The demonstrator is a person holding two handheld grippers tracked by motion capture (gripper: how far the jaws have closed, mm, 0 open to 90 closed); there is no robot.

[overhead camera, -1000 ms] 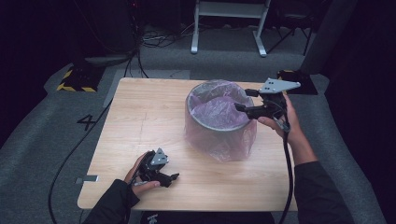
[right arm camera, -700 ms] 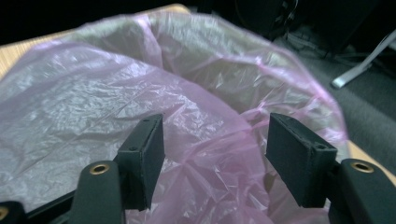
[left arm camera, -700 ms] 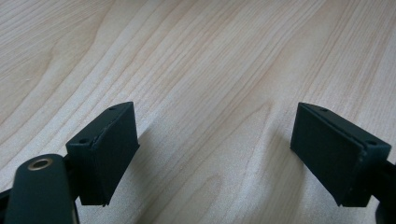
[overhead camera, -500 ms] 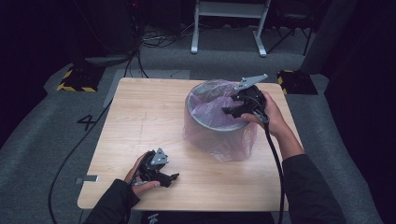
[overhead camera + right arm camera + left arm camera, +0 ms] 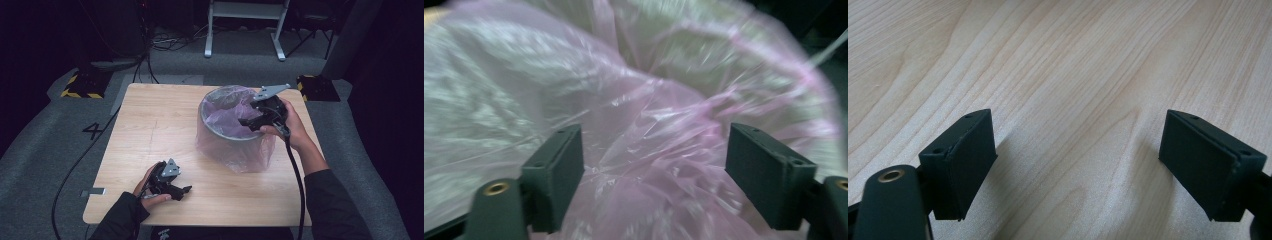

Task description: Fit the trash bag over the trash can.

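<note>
A round bin (image 5: 235,145) lined with a thin pink plastic bag (image 5: 225,112) stands on the right half of the wooden table (image 5: 150,115). My right gripper (image 5: 248,123) hangs over the bin's right rim, pointing left into its mouth. Its jaws have just been opening and stand wide. In the right gripper view the crumpled pink bag (image 5: 649,125) lies loose between and beyond the pads (image 5: 559,170), which do not press on it. My left gripper (image 5: 181,192) rests on the table near the front left, open, with bare wood (image 5: 1078,100) between its pads (image 5: 968,155).
Grey carpet surrounds the table. A white metal stand (image 5: 245,30) is at the back. Yellow-and-black striped blocks sit at the back left (image 5: 80,85) and back right (image 5: 315,87). A black cable (image 5: 80,165) runs along the floor at the left.
The right gripper has moved left and a little down, from beside the bin's right rim to over its mouth, and its jaws stand wider. The left gripper has stayed put.
</note>
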